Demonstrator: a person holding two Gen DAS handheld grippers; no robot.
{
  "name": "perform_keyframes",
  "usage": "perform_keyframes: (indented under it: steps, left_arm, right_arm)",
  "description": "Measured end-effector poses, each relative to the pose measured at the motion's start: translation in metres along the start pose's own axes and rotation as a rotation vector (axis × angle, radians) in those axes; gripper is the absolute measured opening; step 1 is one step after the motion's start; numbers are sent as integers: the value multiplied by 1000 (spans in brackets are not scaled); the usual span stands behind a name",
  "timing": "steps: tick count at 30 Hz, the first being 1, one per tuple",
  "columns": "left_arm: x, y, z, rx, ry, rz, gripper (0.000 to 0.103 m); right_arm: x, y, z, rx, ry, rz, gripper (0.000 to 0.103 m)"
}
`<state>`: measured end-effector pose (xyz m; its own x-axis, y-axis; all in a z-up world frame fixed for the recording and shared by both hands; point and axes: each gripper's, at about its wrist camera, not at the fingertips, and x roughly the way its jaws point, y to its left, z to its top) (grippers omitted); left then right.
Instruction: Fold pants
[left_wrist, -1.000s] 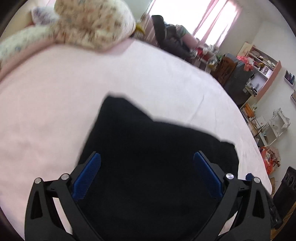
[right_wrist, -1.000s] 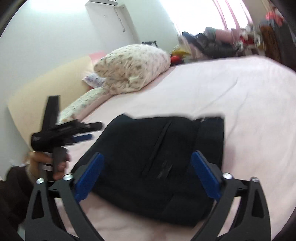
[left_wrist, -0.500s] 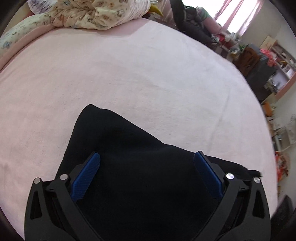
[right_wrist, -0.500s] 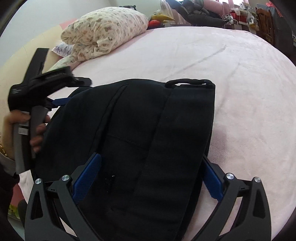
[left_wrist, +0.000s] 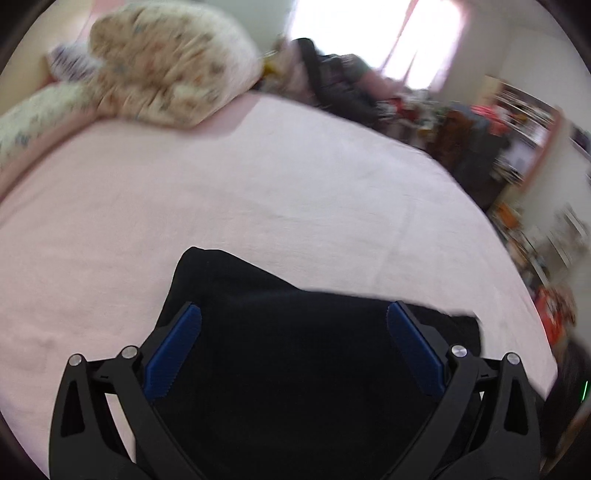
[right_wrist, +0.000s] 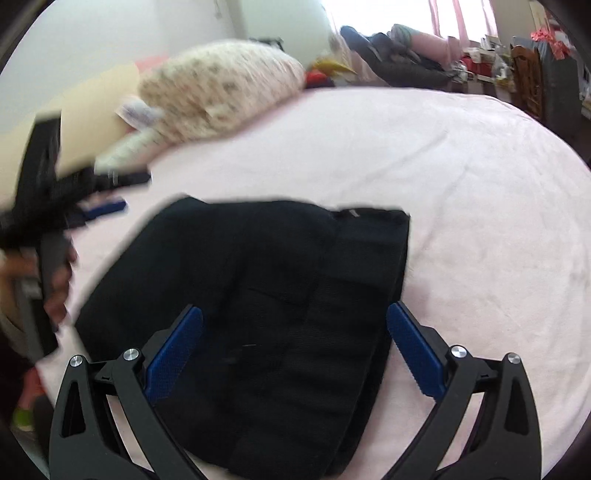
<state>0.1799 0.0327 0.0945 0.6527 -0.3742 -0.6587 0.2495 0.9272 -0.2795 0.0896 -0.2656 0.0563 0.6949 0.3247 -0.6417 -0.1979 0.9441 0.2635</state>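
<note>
The black pants (right_wrist: 258, 295) lie folded into a compact block on the pink bed (right_wrist: 461, 203). They also show in the left wrist view (left_wrist: 295, 350), low in the frame. My left gripper (left_wrist: 293, 325) is open and empty above the pants. It also shows at the left of the right wrist view (right_wrist: 107, 201), held in a hand, blurred. My right gripper (right_wrist: 294, 325) is open and empty, hovering over the near part of the pants.
A floral pillow (right_wrist: 221, 88) and bedding lie at the head of the bed, seen in the left wrist view too (left_wrist: 166, 70). Dark clothes (left_wrist: 340, 85) are piled beyond the bed's far edge. Cluttered shelves (left_wrist: 524, 136) stand at the right.
Both grippers have lifted and pulled back from the pants, so both views tilt up toward the pillow. The pants lie unmoved. Both frames are blurred by motion.
</note>
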Motion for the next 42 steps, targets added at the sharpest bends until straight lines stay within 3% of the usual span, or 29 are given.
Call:
perform_keyframes:
  steps: [2, 4, 8, 12, 15, 17, 21, 25, 27, 30, 33, 34, 35, 38, 40, 42]
  left_arm:
    - [-20, -8, -19, 66, -11, -25, 101]
    - [-33, -8, -42, 102, -1, -48, 101]
    - [-29, -4, -72, 78, 52, -65, 101]
    - [2, 14, -101, 20, 134, -49, 101]
    - [14, 9, -107, 69, 92, 31, 101]
    - [18, 5, -103, 73, 87, 61, 101]
    - [9, 6, -99, 83, 92, 36, 101]
    - [-19, 13, -79, 92, 3, -5, 101]
    - [-19, 18, -60, 69, -19, -27, 101]
    - [-4, 25, -22, -28, 9, -149, 101]
    - [26, 21, 11, -119, 71, -361, 101]
    - [36, 20, 16, -143, 91, -397, 101]
    - [58, 19, 22, -191, 138, -402, 101]
    - [109, 34, 21, -301, 224, -283, 101]
    - [112, 41, 20, -362, 199, -284, 101]
    - [97, 39, 22, -358, 177, -303, 101]
  right_arm:
    - [-17, 6, -2, 5, -8, 136, 102]
    - [-24, 18, -9, -21, 27, 217, 102]
    - [-17, 42, -26, -112, 108, 150, 102]
    - [1, 48, -42, -155, 157, 69, 102]
    - [17, 54, -49, -208, 144, 18, 102]
    - [17, 56, -50, -224, 139, -1, 102]
    - [9, 54, -47, -220, 135, 19, 102]
    - [-24, 39, -27, -145, 4, 103, 102]
    - [-24, 22, -14, -30, -3, 202, 102]
    - [4, 9, -12, 102, 112, 270, 102]
    - [14, 16, -14, 60, 134, 217, 102]
    - [13, 18, -15, 43, 141, 204, 102]
    - [13, 20, -16, 28, 142, 197, 102]
    - [13, 23, -17, -4, 137, 201, 102]
    - [11, 21, -16, -8, 135, 213, 102]
    - [5, 16, -12, 21, 129, 235, 102]
